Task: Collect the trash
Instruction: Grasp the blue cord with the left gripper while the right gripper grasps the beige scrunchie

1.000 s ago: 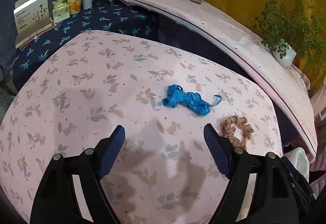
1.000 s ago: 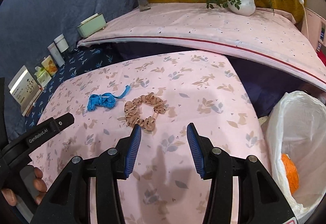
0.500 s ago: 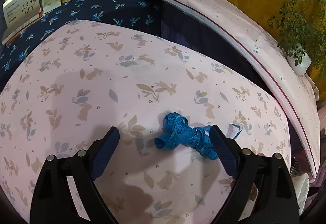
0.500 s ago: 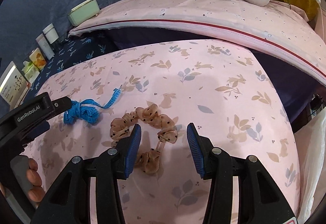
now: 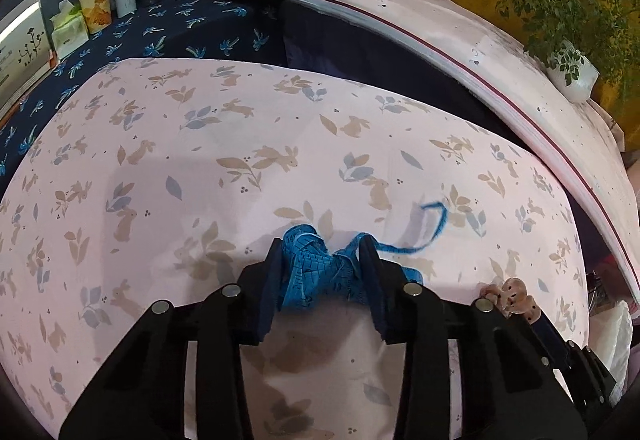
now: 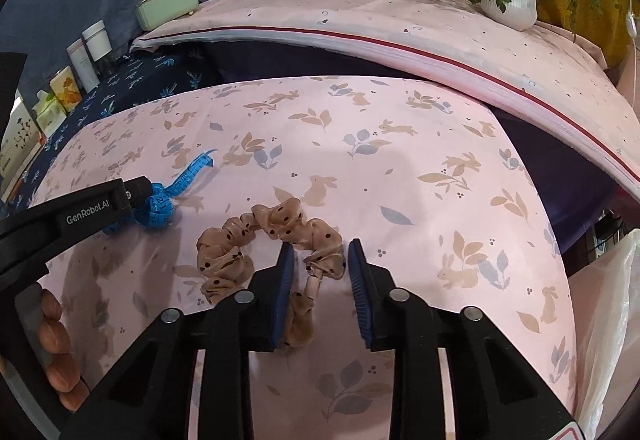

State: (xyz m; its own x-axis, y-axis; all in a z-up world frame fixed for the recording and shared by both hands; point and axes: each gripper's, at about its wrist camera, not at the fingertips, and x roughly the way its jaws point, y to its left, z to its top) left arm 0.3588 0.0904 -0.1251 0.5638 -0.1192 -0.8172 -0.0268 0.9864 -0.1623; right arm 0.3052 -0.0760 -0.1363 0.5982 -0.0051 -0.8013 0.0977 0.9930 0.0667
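Pink rabbit-print surface (image 5: 200,160) carries both pieces. Left tool (image 5: 324,260) is closing, pinching the blue measuring tape (image 5: 310,272) between its pads; right tool (image 6: 318,260) is closing around the tan scrunchie (image 6: 280,228), not yet squeezing it. Both tilt steeply downward. Best to finish squeezing before lifting, without snagging the cloth.

Blue tape measure (image 5: 316,272), tan dotted scrunchie (image 6: 276,236), pink bunny-print cloth (image 6: 400,168).

My pink rabbit-print bed (image 6: 400,176) carries a blue tape (image 5: 316,272) and a tan scrunchie (image 6: 272,236). From my right camera, the tape lies at nine o'clock of the scrunchie, near it but apart.
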